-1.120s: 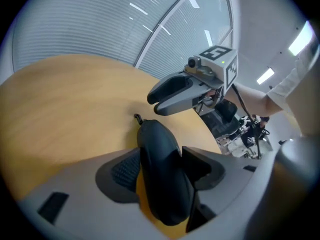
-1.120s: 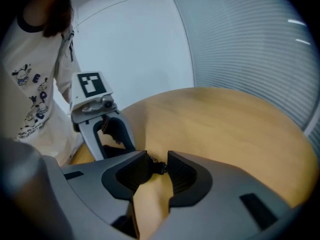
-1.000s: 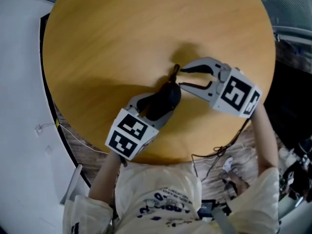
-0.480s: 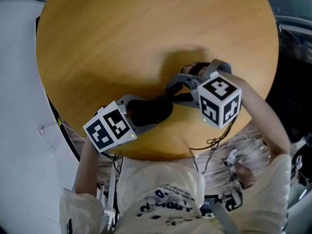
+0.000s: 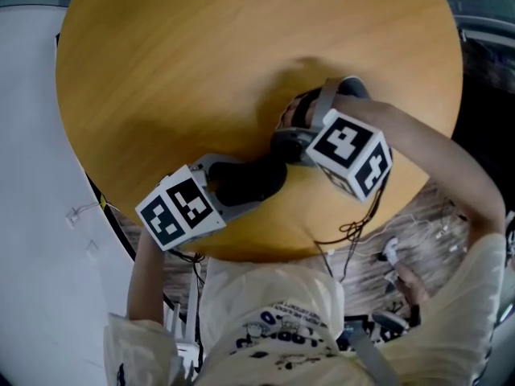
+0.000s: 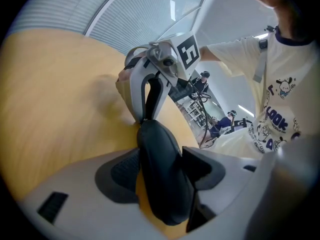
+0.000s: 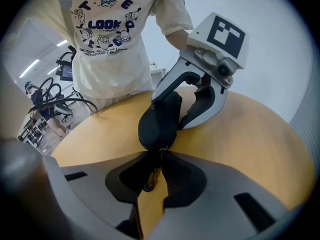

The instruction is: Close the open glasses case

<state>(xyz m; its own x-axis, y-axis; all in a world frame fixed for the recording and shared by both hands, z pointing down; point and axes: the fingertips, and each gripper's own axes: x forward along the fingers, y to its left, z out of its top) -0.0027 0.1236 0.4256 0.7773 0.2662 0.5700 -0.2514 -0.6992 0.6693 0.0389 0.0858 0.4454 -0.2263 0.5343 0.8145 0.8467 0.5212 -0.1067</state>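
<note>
The glasses case (image 5: 249, 179) lies on the table (image 5: 201, 71), close to its near edge. The left gripper (image 5: 240, 185) slants down from that edge and clamps the case's body. The right gripper (image 7: 152, 156), tipped steeply down over the table, is closing on what looks like the case's zip pull (image 7: 149, 176).

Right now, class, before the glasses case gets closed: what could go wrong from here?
The right gripper is closing its jaws on only the thin tab at the end of the glasses case; it may slip out when pulled. The left gripper clamps the case's middle, which could block the closure.
</note>
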